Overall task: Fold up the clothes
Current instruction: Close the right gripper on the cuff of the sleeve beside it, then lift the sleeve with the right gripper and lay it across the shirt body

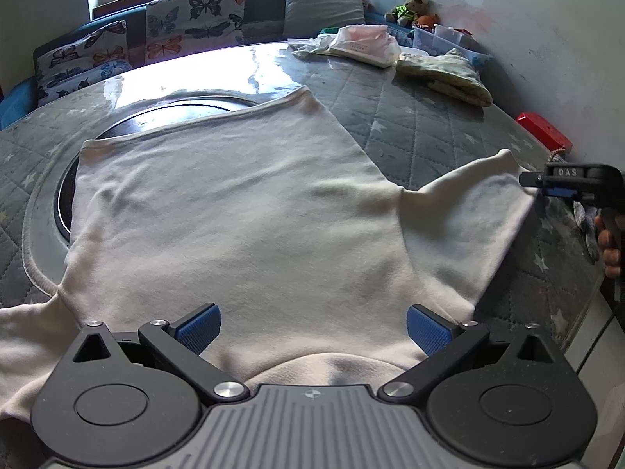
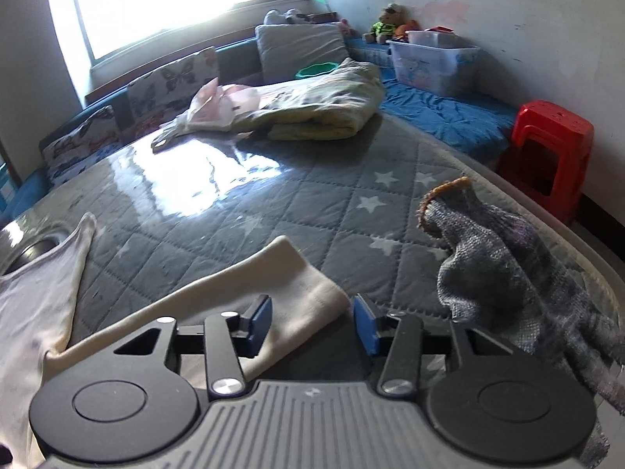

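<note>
Shirt: a white shirt (image 1: pixel 242 211) is lying flat on the quilted worktop (image 1: pixel 422 117), sleeves spreading outward
Left tool: the left tool (image 1: pixel 312 326) is hovering over the collar end – jaws standing wide, gripping nothing
Right tool: the right tool (image 2: pixel 312 322) is straddling the sleeve cuff (image 2: pixel 300 293); jaws apart, not yet pinching
Beside it: a grey knitted glove (image 2: pixel 504 265) is lying just right of the cuff

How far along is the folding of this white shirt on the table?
Done: the white shirt lies spread flat, and folded clothes sit at the far end. In hand: the right gripper is open around the right sleeve end, not yet clamped; the left gripper hovers open over the collar. Left: every fold, since both sleeves lie outstretched.
</note>
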Available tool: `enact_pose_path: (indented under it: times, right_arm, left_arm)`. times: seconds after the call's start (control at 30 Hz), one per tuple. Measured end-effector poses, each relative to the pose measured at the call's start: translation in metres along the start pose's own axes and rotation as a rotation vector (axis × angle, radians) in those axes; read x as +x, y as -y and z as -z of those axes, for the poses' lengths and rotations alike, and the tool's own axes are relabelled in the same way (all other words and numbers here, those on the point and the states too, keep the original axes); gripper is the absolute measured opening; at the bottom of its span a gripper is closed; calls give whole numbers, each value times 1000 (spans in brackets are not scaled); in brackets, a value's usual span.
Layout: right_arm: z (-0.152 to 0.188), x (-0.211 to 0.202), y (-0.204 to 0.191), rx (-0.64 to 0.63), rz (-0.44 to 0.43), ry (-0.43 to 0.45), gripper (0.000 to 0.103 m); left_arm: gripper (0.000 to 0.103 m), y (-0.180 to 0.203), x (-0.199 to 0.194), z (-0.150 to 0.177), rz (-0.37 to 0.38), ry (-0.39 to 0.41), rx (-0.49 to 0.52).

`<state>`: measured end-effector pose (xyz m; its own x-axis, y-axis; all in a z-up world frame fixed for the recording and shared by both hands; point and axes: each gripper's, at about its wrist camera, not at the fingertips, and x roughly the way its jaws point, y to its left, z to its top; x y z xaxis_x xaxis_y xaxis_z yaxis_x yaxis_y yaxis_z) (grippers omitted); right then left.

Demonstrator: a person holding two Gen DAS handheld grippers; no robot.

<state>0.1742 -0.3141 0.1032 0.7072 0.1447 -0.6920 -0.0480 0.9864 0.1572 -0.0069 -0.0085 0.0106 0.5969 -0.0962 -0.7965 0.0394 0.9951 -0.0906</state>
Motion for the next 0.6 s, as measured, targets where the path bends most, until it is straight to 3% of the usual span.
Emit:
enact_pose_path:
  times: [0.17,0.23,0.6]
  right_arm:
    - [-4,5,3,-20,3,10,14]
    - [-5,3,5,-9,-15,21,9]
    - [-20,-37,0,-39,-92,119,7]
  left_arm:
    - [103,0,0,0,-2,-2,3]
    - [103,0,-1,1,-4,-2,4]
    - [103,2,0,1,-10,-1,11]
